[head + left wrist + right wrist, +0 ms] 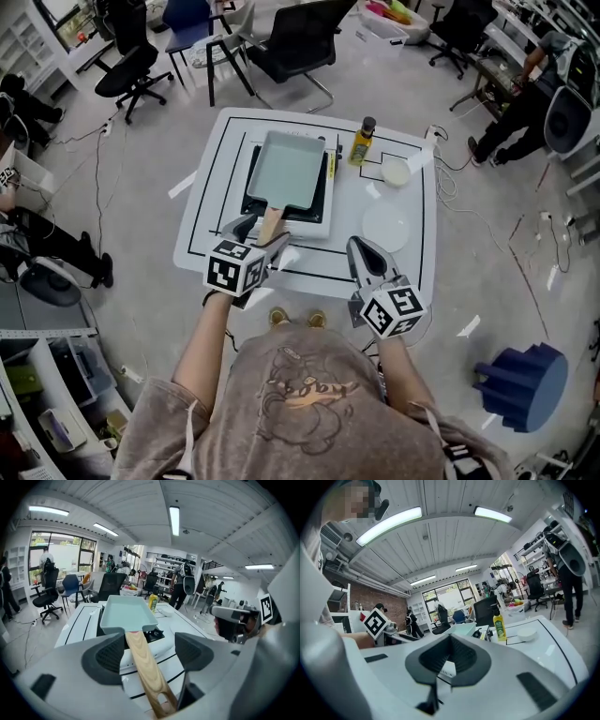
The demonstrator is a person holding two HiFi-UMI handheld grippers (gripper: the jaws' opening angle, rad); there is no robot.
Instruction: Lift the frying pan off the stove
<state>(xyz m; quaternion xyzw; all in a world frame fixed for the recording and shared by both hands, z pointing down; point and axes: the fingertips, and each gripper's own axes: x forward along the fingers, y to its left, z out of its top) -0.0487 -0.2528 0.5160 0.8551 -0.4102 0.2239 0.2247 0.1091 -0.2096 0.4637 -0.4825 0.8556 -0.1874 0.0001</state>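
Note:
A pale green rectangular frying pan [286, 173] sits on the black stove [322, 192] on the white table [412, 262]. Its wooden handle [270, 225] points toward me. My left gripper [264, 232] is open wide, one jaw on each side of the handle. In the left gripper view the handle [145, 667] runs between the pads of the left gripper [150, 641] without touching either, and the pan [126, 613] lies ahead. My right gripper [364, 251] hovers over the table's near right part, shut and empty. In its own view the right gripper [449, 641] has its jaws meeting.
A yellow oil bottle [362, 142] stands right of the stove, with a small white dish [396, 173] and a flat white disc [386, 228] nearby. Office chairs [291, 42] stand beyond the table. A blue object [523, 382] sits on the floor at right. A person [525, 103] stands far right.

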